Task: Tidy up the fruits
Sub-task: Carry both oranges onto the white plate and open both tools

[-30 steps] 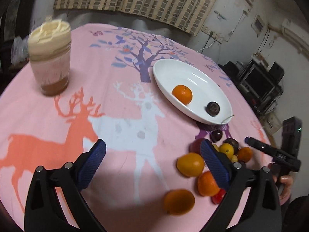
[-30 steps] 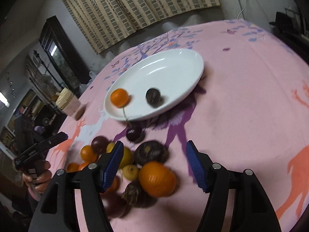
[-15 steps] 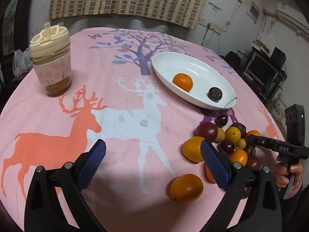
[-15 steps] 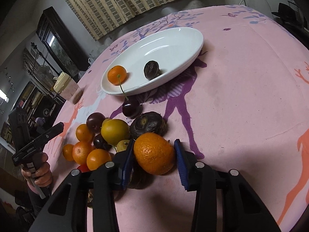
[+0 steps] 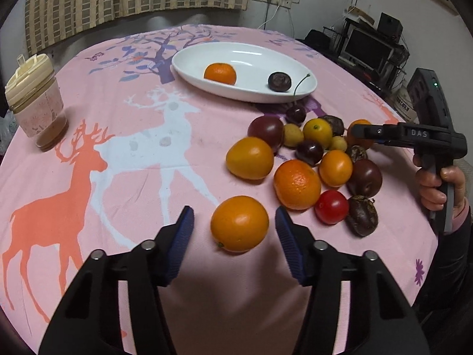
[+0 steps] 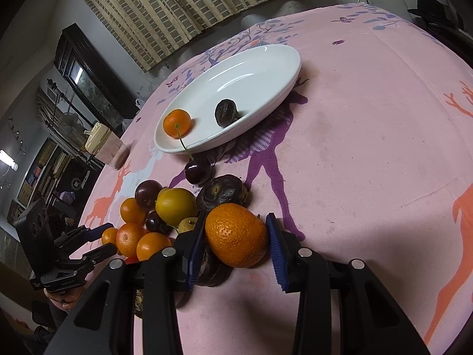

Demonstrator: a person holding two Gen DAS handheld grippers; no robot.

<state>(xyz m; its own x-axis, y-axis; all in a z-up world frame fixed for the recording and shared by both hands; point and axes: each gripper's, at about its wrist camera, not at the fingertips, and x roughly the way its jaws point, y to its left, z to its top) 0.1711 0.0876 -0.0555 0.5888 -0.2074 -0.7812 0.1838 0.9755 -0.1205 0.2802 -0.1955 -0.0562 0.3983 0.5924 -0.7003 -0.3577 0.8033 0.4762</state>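
Observation:
A lone orange (image 5: 239, 223) lies on the pink cloth between the blue pads of my left gripper (image 5: 233, 219). Its jaws are closing, and a gap still shows on each side of the fruit. My right gripper (image 6: 236, 222) is shut on another orange (image 6: 236, 233) at the near edge of the fruit pile (image 6: 174, 204). The pile holds several oranges, dark plums, a cherry and a red tomato (image 5: 331, 207). A white oval dish (image 5: 189, 68) beyond it holds a mandarin (image 5: 220, 73) and a dark wrinkled fruit (image 5: 279, 82).
A jar with a cream lid (image 5: 35, 103) stands at the far left of the round table. A hand (image 5: 437, 183) holds the right tool beside the pile. Shelves with electronics (image 5: 372, 50) stand behind the table on the right.
My left gripper moved in over the lone orange and its jaws narrowed around it. My right gripper closed on its orange and has kept hold since.

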